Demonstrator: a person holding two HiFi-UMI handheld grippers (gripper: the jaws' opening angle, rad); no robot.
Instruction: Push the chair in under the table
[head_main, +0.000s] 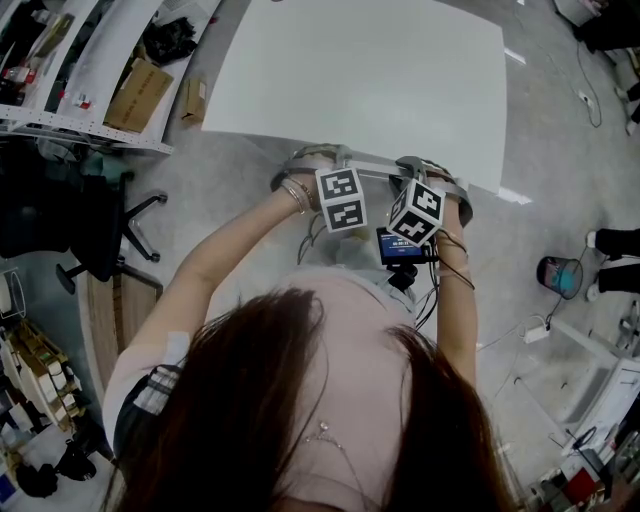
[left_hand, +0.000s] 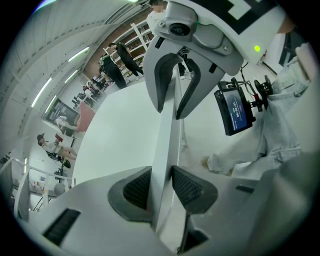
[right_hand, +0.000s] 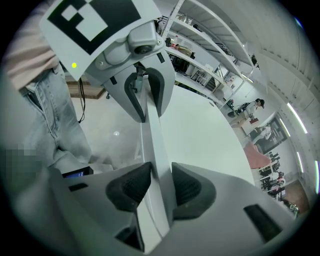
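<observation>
The white table (head_main: 360, 70) fills twelve o'clock over grey floor (head_main: 230, 190), with the chair back (head_main: 372, 166) just at its near edge. The left gripper (left_hand: 162, 187) and right gripper (right_hand: 160, 187) both clamp that chair back. I can't see inside the cardboard box (head_main: 138, 95) at ten o'clock or the dark bin (head_main: 560, 276) at three.

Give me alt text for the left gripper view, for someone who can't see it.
The left gripper is clamped on the thin white top edge of a chair back, with the right gripper gripping the same edge farther along. A white table lies beside it.
</observation>
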